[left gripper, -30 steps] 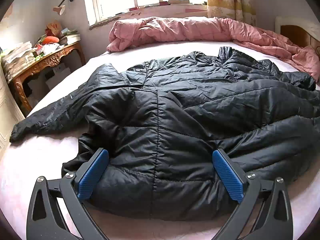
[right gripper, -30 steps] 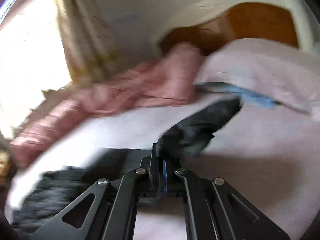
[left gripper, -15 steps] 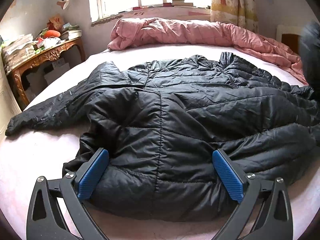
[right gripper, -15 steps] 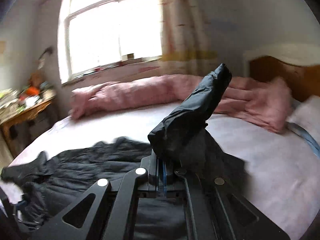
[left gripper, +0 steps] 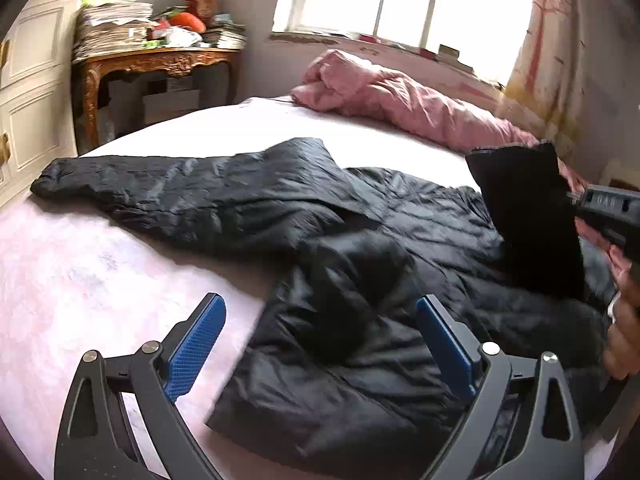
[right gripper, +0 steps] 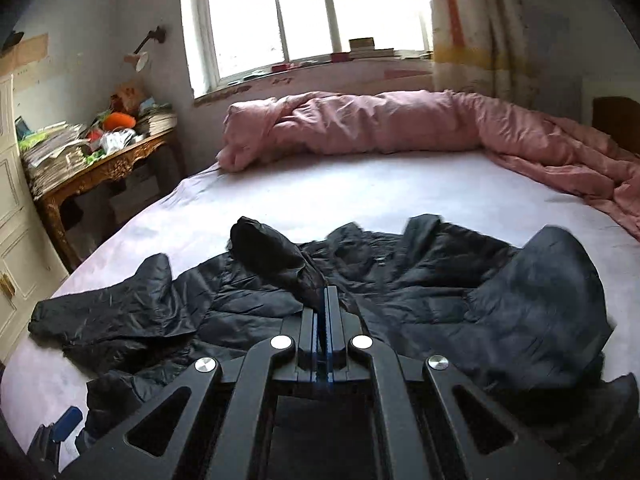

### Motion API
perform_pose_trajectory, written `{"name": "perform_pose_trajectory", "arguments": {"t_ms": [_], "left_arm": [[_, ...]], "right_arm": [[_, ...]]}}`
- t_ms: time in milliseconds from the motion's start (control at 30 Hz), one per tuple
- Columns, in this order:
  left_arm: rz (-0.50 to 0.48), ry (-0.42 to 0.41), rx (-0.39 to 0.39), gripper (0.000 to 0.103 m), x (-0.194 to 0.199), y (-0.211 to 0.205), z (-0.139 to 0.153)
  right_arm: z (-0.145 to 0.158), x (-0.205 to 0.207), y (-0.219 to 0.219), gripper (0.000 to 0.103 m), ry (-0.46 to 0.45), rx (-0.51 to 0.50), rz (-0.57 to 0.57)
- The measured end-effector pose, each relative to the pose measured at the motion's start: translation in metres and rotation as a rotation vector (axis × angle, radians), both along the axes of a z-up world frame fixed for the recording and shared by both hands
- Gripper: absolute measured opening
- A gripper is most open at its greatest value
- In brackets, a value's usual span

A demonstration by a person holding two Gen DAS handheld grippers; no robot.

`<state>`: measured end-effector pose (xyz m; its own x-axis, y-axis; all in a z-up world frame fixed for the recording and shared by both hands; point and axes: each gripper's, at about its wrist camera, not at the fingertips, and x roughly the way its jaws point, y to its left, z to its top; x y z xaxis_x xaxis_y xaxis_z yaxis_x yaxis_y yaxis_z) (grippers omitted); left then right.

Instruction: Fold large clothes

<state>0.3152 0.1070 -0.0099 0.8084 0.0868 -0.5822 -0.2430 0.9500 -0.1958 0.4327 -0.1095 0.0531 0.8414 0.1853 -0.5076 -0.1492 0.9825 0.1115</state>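
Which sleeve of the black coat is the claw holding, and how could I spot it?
Find the bed with the rolled pink blanket under the window. A black coat lies on it. The right claw pinches one sleeve, lifted over the coat's middle; the other sleeve lies flat, stretched toward the wooden table.

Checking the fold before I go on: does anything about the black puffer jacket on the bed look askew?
Yes. The black puffer jacket lies rumpled, not flat: one sleeve sprawls out sideways over the bed, while the right gripper is shut on the other sleeve, held over the body.
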Motion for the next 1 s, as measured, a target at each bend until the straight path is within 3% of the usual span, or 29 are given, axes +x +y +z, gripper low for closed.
{"name": "perform_pose_trajectory", "arguments": {"t_ms": [100, 267, 333, 467, 500, 533, 567, 600, 633, 700, 800, 1000], "left_arm": [[0.041, -0.025, 0.02, 0.095, -0.002, 0.008, 0.004], [0.068, -0.037, 0.016, 0.095, -0.002, 0.018, 0.004], [0.052, -0.048, 0.02, 0.09, -0.003, 0.017, 0.004], [0.049, -0.042, 0.025, 0.09, -0.001, 0.017, 0.001], [0.047, -0.04, 0.022, 0.09, -0.001, 0.017, 0.001], [0.044, -0.04, 0.019, 0.09, -0.001, 0.017, 0.001], [0.041, -0.041, 0.018, 0.09, -0.001, 0.017, 0.001], [0.039, -0.041, 0.02, 0.09, -0.001, 0.016, 0.001], [0.038, -0.042, 0.024, 0.09, -0.001, 0.015, 0.001], [0.036, -0.044, 0.028, 0.09, -0.001, 0.014, 0.002], [0.028, -0.047, 0.022, 0.09, -0.001, 0.014, 0.002], [0.002, -0.044, 0.021, 0.09, 0.001, 0.009, 0.003]], "right_arm": [[-0.003, 0.012, 0.014, 0.003, 0.033, 0.017, 0.006], [-0.009, 0.036, 0.028, 0.003, 0.128, 0.128, 0.062], [-0.013, 0.044, 0.037, 0.003, 0.144, 0.154, 0.086], [-0.02, 0.043, 0.055, 0.006, 0.14, 0.076, 0.094], [-0.021, 0.039, 0.059, 0.014, 0.144, 0.039, 0.113], [-0.021, 0.035, 0.06, 0.03, 0.145, 0.022, 0.129], [-0.019, 0.029, 0.058, 0.039, 0.137, 0.013, 0.145], [-0.016, 0.019, 0.053, 0.058, 0.104, 0.011, 0.146], [-0.012, 0.011, 0.045, 0.062, 0.075, 0.01, 0.136], [-0.005, -0.001, 0.03, 0.062, 0.055, 0.021, 0.129], [0.0, -0.011, -0.003, 0.064, 0.104, 0.074, 0.079], [-0.018, -0.006, -0.061, 0.064, 0.16, -0.156, -0.194]]}}
